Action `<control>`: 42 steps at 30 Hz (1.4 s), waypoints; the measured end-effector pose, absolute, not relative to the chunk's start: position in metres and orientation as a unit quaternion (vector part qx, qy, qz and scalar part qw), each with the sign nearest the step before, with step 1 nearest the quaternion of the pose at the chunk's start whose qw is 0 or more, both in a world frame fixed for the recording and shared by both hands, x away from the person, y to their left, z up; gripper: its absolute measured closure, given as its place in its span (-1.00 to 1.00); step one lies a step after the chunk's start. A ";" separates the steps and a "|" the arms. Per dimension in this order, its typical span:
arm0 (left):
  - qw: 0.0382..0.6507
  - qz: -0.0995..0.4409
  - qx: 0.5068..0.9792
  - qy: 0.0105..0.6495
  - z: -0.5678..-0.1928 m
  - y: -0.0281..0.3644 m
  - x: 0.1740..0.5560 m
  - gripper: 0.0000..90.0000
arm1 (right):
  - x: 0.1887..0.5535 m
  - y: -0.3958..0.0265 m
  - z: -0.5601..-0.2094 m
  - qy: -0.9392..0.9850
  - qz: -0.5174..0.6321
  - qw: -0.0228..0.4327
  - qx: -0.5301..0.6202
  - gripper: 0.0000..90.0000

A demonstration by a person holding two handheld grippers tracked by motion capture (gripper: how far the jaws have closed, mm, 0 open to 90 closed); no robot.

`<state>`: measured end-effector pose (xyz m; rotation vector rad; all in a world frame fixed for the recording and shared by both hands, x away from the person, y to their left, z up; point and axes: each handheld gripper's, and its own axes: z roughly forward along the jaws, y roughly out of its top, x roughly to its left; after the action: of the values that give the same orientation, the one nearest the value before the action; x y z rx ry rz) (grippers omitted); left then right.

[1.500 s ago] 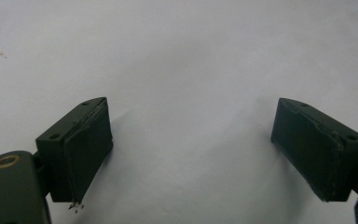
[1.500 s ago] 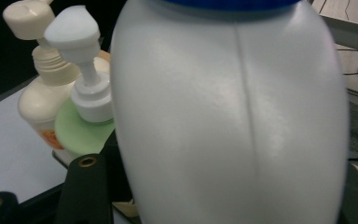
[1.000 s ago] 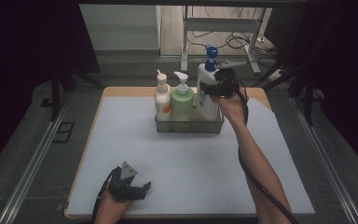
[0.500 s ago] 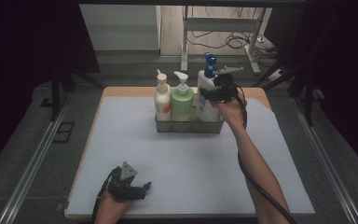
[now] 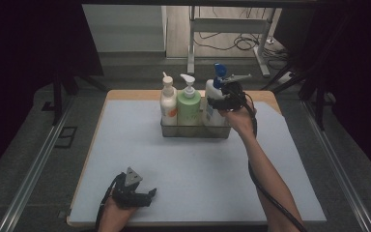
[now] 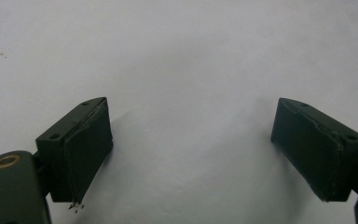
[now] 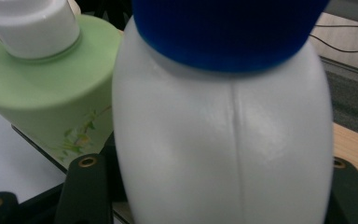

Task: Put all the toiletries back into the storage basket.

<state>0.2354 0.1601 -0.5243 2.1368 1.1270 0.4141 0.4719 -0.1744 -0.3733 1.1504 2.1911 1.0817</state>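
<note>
While the left gripper point(image 5: 134, 192) is rested with jaws apart near the mat's point(image 5: 125, 145) front edge, the white bottle point(image 7: 223, 144) is clamped by the right gripper point(image 5: 222, 103) in the basket's point(image 5: 193, 131) right end, where a tilted descent could knock the neighbouring green bottle point(image 5: 189, 104).

There are three pump bottles, one cream point(image 5: 168, 102), one green point(image 5: 189, 104) and one white with a blue pump point(image 5: 214, 99), in one basket point(image 5: 195, 131), plus two grippers, left point(image 5: 147, 195) and right point(image 5: 213, 102)
</note>
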 end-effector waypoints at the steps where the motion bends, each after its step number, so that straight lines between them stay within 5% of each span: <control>1: 0.338 0.159 0.820 0.433 -0.524 0.160 0.235 -0.73 | 0.472 -0.174 -0.374 0.792 0.390 0.217 0.417 -0.11; 42: 0.338 0.159 0.821 0.433 -0.524 0.160 0.235 -0.73 | 0.472 -0.182 -0.393 0.794 0.392 0.193 0.421 -0.29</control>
<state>0.2353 0.1600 -0.5243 2.1373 1.1268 0.4132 0.4723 -0.1818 -0.3925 1.1822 2.2291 1.1008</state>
